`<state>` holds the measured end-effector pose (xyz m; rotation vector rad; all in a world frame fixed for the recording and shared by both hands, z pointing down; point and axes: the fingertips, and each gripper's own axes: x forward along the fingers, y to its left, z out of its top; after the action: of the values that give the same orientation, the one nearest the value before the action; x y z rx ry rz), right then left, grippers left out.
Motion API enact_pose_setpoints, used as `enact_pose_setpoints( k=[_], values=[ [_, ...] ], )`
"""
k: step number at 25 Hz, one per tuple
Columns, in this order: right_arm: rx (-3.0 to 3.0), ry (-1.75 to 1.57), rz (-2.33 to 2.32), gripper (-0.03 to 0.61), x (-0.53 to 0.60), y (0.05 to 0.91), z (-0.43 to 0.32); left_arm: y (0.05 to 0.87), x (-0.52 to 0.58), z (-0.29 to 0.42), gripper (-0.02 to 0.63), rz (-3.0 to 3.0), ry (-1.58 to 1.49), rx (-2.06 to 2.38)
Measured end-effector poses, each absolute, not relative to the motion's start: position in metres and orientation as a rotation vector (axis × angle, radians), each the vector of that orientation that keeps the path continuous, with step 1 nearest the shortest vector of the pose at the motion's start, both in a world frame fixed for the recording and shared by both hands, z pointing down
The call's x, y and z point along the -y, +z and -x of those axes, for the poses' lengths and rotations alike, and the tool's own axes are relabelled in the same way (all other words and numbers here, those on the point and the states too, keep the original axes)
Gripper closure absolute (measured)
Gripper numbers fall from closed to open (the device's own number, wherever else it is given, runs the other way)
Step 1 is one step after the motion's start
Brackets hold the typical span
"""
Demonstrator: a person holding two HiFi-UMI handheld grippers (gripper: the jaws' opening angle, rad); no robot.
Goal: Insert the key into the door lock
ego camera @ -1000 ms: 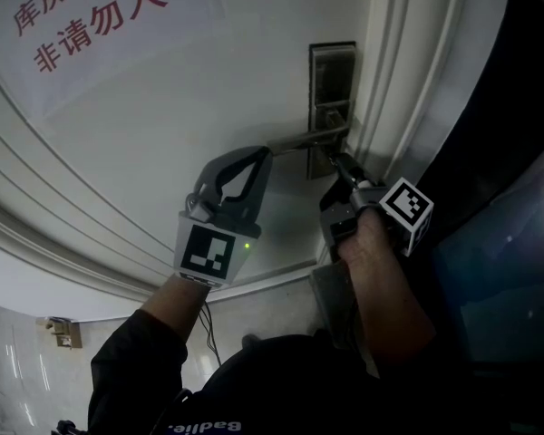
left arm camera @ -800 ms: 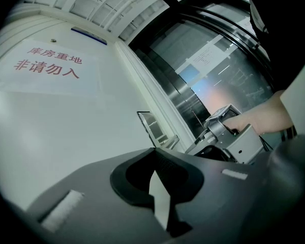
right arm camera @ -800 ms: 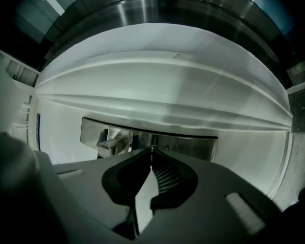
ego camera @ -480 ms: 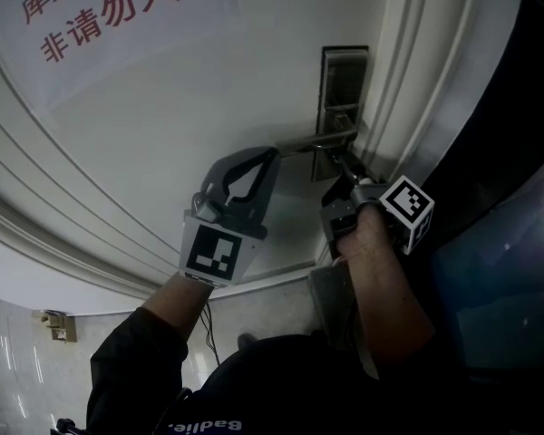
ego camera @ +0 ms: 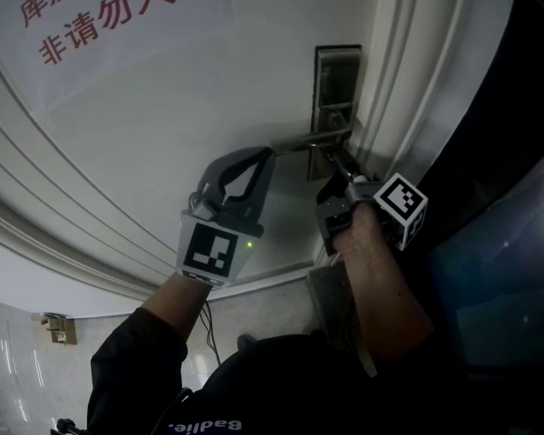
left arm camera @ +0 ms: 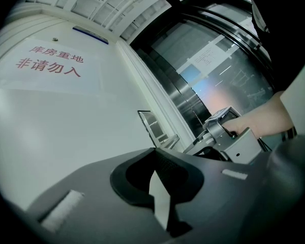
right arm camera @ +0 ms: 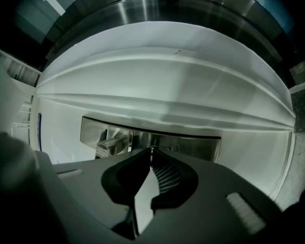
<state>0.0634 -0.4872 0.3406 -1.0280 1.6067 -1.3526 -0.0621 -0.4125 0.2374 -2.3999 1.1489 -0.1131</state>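
In the head view, the grey right gripper (ego camera: 335, 160) points at the lower part of the tall silver lock plate (ego camera: 336, 80) on the white door (ego camera: 163, 152). Its tip is just below the silver lever handle (ego camera: 313, 140). The grey left gripper (ego camera: 268, 154) sits in the middle of the frame, its tip right beside the handle's free end.

In the left gripper view, the left jaws are pressed together with nothing between them.

In the right gripper view, the jaws have just opened a tiny bit. Their tips pinch a thin shiny sliver, most likely the small metal key (right arm camera: 151, 148), right in front of the plate. The key looks lined up but not pushed in, so the pushing is left to do. No box or bowl shows, and the keyhole cannot be made out.
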Motion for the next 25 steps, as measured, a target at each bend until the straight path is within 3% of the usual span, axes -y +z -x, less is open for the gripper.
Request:
enact_pose_setpoints(
  k=[3, 6, 8, 25],
  values=[
    [-1.620, -1.357, 1.012, 0.550, 0.485, 0.336, -0.059, 0.237, 0.412, 0.062, 0.594, 2.399, -0.116, -1.150],
    [-1.616, -1.349, 0.945, 0.442, 0.484, 0.332, -0.057, 0.237, 0.410, 0.061, 0.594, 2.394, -0.120, -1.146],
    [-1.613, -1.338, 0.930, 0.417, 0.484, 0.332, -0.058, 0.236, 0.410, 0.060, 0.594, 2.393, -0.120, -1.148],
    [-1.603, -1.353, 0.860, 0.385, 0.450, 0.340, -0.076, 0.233, 0.406, 0.057, 0.594, 2.386, -0.123, -1.197]
  ],
)
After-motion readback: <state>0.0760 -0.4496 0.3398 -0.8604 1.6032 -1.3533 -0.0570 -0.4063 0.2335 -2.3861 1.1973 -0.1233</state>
